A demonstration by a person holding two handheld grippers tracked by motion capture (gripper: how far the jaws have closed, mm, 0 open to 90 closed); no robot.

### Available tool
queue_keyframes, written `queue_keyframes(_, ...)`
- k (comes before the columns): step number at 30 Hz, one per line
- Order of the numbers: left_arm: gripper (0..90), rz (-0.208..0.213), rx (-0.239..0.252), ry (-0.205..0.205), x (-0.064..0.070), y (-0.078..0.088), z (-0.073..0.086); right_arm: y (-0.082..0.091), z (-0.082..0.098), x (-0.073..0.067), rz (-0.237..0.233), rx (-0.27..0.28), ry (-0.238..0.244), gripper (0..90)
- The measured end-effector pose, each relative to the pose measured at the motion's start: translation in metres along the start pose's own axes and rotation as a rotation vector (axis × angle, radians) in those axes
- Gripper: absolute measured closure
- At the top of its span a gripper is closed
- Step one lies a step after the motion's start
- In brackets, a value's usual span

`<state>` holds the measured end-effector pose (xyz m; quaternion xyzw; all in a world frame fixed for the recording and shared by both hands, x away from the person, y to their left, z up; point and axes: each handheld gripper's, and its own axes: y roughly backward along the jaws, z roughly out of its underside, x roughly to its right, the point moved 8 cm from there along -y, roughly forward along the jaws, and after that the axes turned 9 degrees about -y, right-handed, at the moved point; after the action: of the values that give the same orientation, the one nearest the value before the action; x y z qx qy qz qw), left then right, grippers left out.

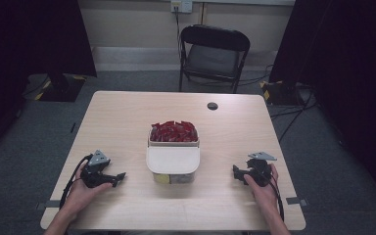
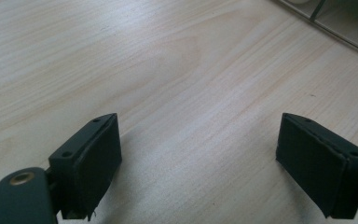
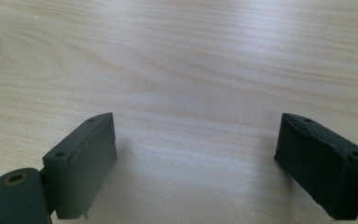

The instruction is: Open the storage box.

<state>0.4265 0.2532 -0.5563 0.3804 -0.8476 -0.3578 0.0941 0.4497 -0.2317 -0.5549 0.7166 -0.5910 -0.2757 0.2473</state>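
Resting on the tabletop [image 1: 127,122], both grippers, left [image 1: 119,179] and right [image 1: 235,172], flank the lidded container [image 1: 173,164], fingers spread wide and empty, seemingly poised to start.

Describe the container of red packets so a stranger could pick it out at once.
On the light wooden table, look at the middle, between the left gripper and the right gripper. There stands a clear container with a white lid across its near half. Its far half is heaped with red packets.

place: lab-like recording room — black curtains [image 1: 39,34] | folding chair [image 1: 213,56] | taped floor cables [image 1: 293,105]
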Motion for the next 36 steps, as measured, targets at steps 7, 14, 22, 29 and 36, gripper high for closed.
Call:
queue_keyframes(7, 13.3, -0.001, 0.002, 0.001, 0.0, 0.0, 0.0, 0.0, 0.0, 0.0, 0.006, -0.001, -0.004, 11.9)
queue_keyframes(14, 13.3, -0.002, 0.001, 0.001, 0.0, 0.0, 0.0, 0.001, 0.0, -0.001, 0.004, -0.01, -0.012, 13.7)
queue_keyframes(22, 13.3, -0.003, 0.0, 0.003, 0.0, 0.0, 0.0, 0.003, -0.002, -0.004, -0.008, -0.022, -0.019, 14.6)
queue_keyframes(29, 13.3, -0.003, 0.0, 0.002, 0.0, 0.0, 0.0, 0.009, -0.005, -0.004, -0.018, -0.005, -0.031, 14.6)
queue_keyframes(36, 13.3, -0.003, 0.001, 0.003, 0.0, 0.0, 0.0, 0.017, -0.009, -0.006, -0.036, 0.014, -0.036, 15.5)
